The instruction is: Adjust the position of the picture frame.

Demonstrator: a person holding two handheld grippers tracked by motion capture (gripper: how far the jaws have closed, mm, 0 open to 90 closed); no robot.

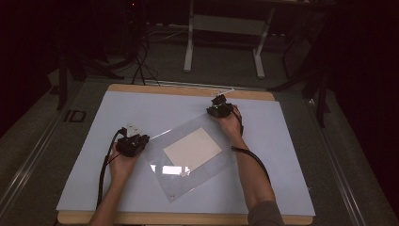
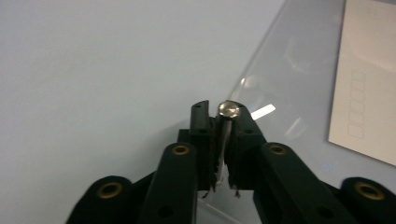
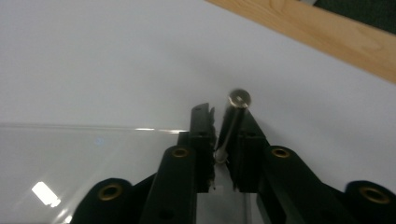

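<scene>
- Grippers, two: we see the left gripper [image 1: 142, 140] pinching one clear sleeve [image 1: 207, 167] at its corner; the right gripper [image 1: 217, 107] clamps the far corner.
- Sleeve lies on the white mat [image 1: 84, 165], holding one cream card [image 1: 192, 149].

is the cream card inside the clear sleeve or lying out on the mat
Inside, it seems. In the high view the cream card lies wholly within the outline of the clear sleeve, whose glare runs over its near edge.

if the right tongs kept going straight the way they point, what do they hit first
Probably nothing soon: ahead of the right tongs lies bare white mat, then the wooden table edge. Depth is hard to judge.
</scene>
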